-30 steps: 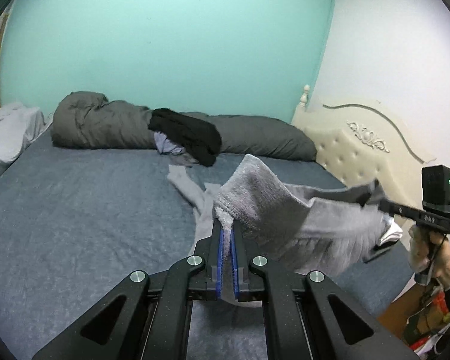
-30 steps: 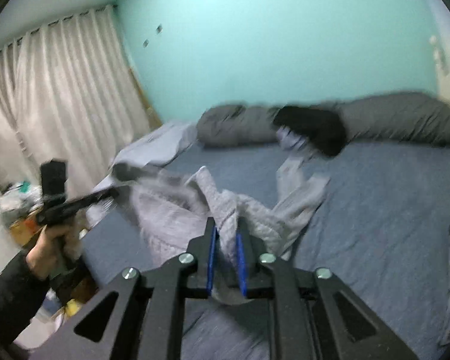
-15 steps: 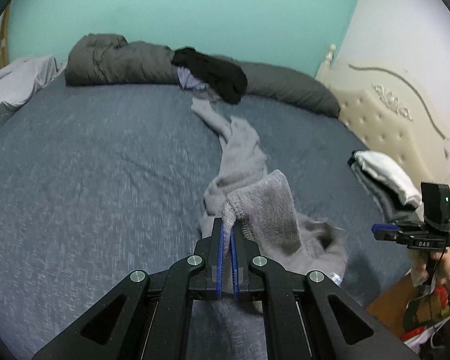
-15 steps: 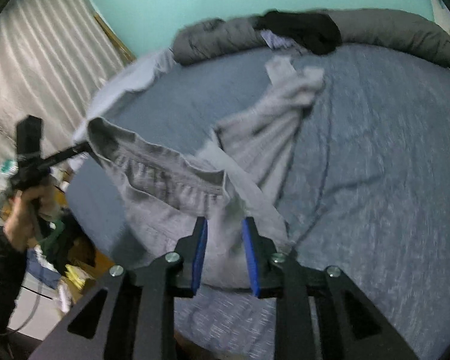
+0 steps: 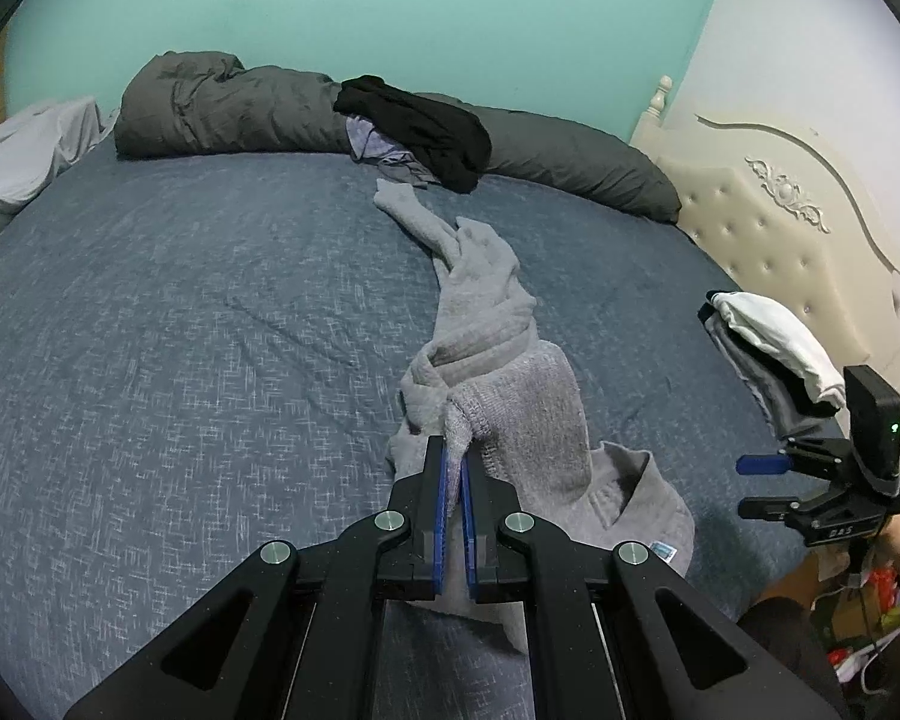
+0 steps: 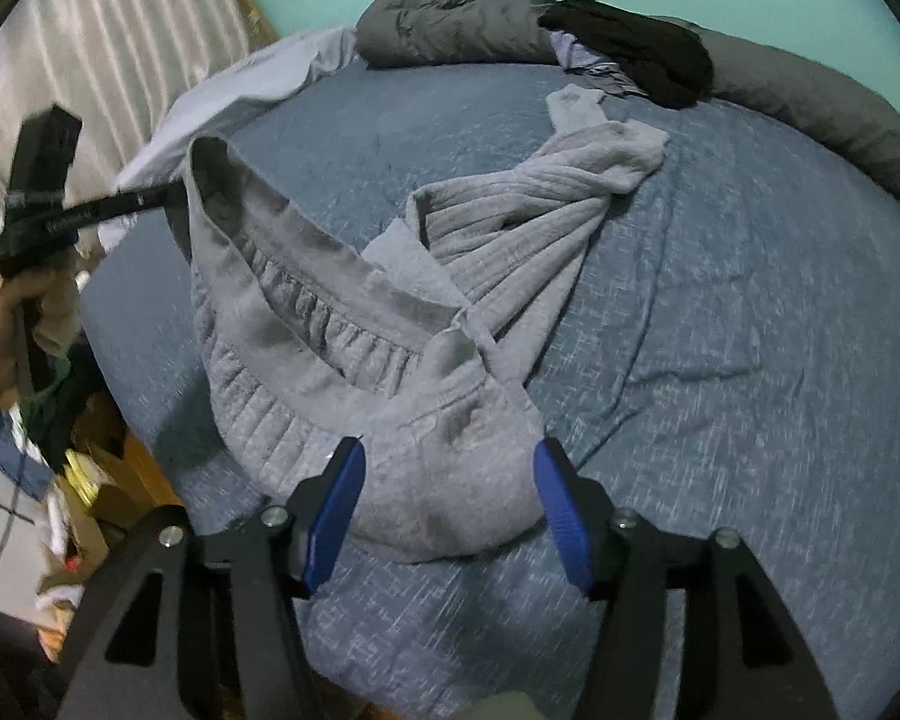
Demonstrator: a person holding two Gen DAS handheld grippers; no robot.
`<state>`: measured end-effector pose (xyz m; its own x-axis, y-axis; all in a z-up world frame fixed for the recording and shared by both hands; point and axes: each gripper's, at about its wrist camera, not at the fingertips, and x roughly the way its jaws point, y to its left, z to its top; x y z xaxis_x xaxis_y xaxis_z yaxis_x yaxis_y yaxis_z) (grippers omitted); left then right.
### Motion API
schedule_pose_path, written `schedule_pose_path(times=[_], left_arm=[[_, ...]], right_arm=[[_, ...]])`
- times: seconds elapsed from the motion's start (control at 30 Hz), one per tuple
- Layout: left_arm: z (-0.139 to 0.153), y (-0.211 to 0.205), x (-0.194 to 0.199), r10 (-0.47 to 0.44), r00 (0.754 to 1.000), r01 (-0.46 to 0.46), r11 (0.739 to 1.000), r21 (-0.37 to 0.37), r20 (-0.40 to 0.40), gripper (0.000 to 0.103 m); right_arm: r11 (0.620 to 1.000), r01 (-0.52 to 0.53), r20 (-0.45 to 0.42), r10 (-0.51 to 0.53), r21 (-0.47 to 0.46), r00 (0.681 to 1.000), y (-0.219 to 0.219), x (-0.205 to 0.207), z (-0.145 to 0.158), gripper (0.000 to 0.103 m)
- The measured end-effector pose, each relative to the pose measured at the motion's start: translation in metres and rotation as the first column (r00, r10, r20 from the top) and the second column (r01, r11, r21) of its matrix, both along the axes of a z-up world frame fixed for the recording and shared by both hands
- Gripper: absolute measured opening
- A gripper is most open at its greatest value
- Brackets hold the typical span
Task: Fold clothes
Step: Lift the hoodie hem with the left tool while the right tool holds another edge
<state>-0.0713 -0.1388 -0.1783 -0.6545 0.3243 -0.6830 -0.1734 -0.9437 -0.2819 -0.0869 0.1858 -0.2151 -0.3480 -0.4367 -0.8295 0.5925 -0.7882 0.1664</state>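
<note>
The left gripper (image 5: 457, 468) pinches the grey trousers' (image 6: 450, 312) waistband near the bed's (image 5: 180, 330) front edge; the right gripper (image 6: 450, 510), spread, should regrip the opposite waistband corner before smoothing.

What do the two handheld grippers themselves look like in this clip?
Both are matte black frames with silver bolts and blue finger pads. The left gripper matches the right gripper; the right's top-mounted black camera block shows a green light.

Blue bed (image 5: 180, 312) carries grey trousers (image 5: 486, 300), dark duvet (image 5: 222, 108).
</note>
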Motion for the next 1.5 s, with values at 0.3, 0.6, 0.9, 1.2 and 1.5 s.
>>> schedule_pose_path(times=[0.3,0.6,0.9,1.2,1.5], left_arm=[[-0.013,-0.009,-0.013,0.008,1.000,-0.009,1.000,0.012,0.027,0.004],[-0.025,-0.026,-0.033,0.024,0.998,-0.024,1.000,0.000,0.060,0.004],[-0.057,-0.039,-0.054,0.044,0.992,-0.053,0.996,0.075,0.117,0.004],[-0.079,-0.047,-0.091,0.103,0.980,-0.108,0.994,0.020,0.172,0.004],[-0.033,-0.119,-0.084,0.241,0.968,-0.241,0.970,-0.006,0.075,0.004]], right_arm=[[0.985,-0.149,0.039,0.146,0.092,0.988,-0.041,-0.022,-0.041,0.057],[0.993,-0.119,0.017,0.119,0.007,0.993,-0.025,-0.047,-0.041,0.010],[0.959,0.090,-0.021,-0.099,-0.269,0.995,0.043,-0.080,-0.003,0.009],[0.967,0.120,0.050,-0.111,-0.225,0.992,0.015,-0.080,-0.018,0.009],[0.920,-0.043,0.096,0.087,-0.389,0.992,-0.078,-0.042,-0.010,0.009]])
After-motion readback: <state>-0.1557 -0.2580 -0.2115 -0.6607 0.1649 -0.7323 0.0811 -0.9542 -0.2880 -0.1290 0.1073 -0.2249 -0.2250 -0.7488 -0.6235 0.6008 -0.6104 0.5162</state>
